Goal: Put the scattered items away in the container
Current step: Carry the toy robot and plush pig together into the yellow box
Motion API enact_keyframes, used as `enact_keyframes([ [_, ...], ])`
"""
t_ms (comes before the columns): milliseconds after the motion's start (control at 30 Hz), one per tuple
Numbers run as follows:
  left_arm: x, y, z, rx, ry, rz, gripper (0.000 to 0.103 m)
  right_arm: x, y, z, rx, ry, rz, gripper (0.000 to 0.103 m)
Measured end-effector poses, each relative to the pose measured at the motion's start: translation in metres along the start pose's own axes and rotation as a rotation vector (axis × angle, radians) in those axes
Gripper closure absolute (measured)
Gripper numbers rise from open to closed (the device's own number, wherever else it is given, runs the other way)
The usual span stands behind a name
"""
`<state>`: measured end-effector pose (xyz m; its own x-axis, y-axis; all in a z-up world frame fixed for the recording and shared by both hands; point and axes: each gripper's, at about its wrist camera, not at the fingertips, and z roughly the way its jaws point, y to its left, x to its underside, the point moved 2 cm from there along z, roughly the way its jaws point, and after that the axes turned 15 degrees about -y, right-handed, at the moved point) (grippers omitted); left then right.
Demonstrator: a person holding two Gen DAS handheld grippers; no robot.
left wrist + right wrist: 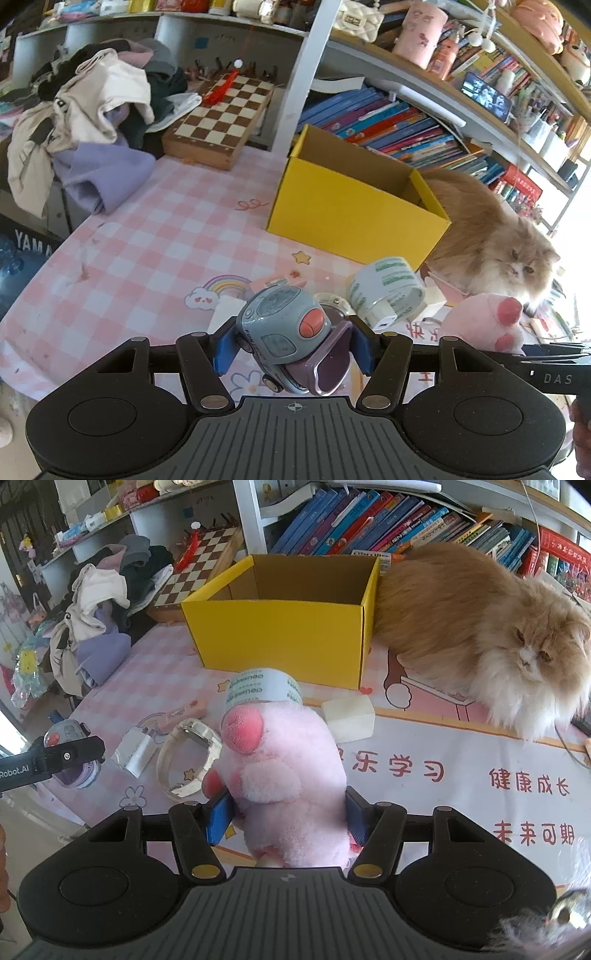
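Note:
My left gripper (291, 350) is shut on a blue-grey toy car with an orange button (282, 328) and a purple strap, held above the table. My right gripper (288, 819) is shut on a pink plush paw (284, 768); the paw also shows in the left wrist view (484, 321). The open yellow box (354, 214) (280, 635) stands ahead on the pink checked cloth. A tape roll (388, 288) (262, 690), a white watch (188, 753), a white block (349, 718), a silver packet (135, 751) and a pink bar (184, 710) lie scattered before the box.
A fluffy orange cat (480, 627) (498, 240) lies right of the box. A chessboard (221, 118) and a heap of clothes (92, 122) sit at the back left. Bookshelves (406, 133) rise behind the box. The table edge (33, 266) runs along the left.

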<state>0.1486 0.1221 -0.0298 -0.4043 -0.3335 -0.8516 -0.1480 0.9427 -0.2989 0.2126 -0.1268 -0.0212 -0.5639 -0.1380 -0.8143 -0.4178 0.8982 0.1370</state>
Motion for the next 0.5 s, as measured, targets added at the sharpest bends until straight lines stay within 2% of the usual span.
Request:
enact_keyframes([
  [333,-0.026,-0.026,-0.003,0.076,-0.039,0.073,0.043,-0.019,0.001,-0.005,-0.046,-0.033,-0.011,0.044],
  [500,-0.042,-0.035,-0.001,0.087,-0.06,0.111,0.043,-0.038,0.002,-0.008,-0.072,-0.067,-0.037,0.044],
])
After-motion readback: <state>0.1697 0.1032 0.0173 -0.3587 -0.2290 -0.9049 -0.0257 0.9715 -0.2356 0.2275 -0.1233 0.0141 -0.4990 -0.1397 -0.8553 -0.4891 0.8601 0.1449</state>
